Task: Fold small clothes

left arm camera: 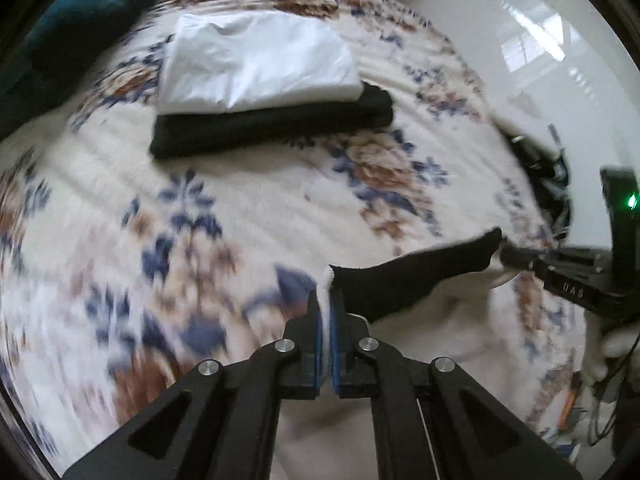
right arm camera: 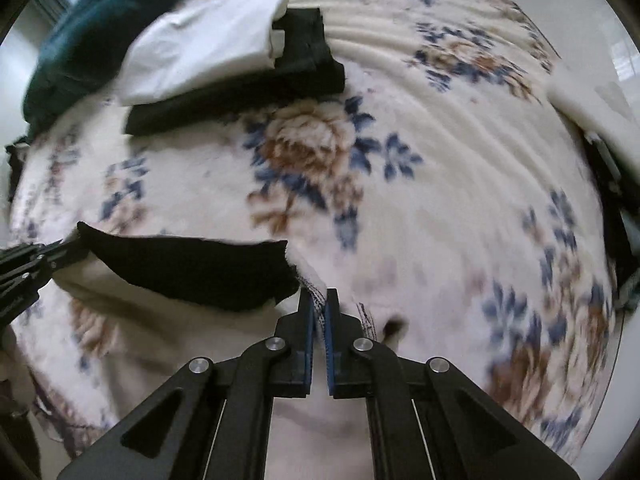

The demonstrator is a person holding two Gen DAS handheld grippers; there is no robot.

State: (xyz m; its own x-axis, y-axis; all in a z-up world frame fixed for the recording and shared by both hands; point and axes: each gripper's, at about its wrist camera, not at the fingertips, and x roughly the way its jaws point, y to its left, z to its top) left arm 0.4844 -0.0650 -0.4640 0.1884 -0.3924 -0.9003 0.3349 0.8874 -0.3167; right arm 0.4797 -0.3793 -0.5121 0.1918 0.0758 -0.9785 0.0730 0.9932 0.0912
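1. Left wrist view: left tongs (left arm camera: pixel 329 304) clamped on a corner of the garment (left arm camera: pixel 408 280), cream with a black panel, held above the bed (left arm camera: pixel 248 208). Long axis running rightward to the right tongs (left arm camera: pixel 510 257), gripping the far corner. Folded stack (left arm camera: pixel 264 88) well beyond.
2. Right wrist view: right tongs (right arm camera: pixel 319 304) clamped on the stitched edge; garment (right arm camera: pixel 192 272) stretching leftward to the left tongs (right arm camera: pixel 60 250). Stack (right arm camera: pixel 224 72) ahead, nearer the left side.

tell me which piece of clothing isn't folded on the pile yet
The cream and black garment, stretched between the left gripper and right gripper; the white and black ones lie stacked.
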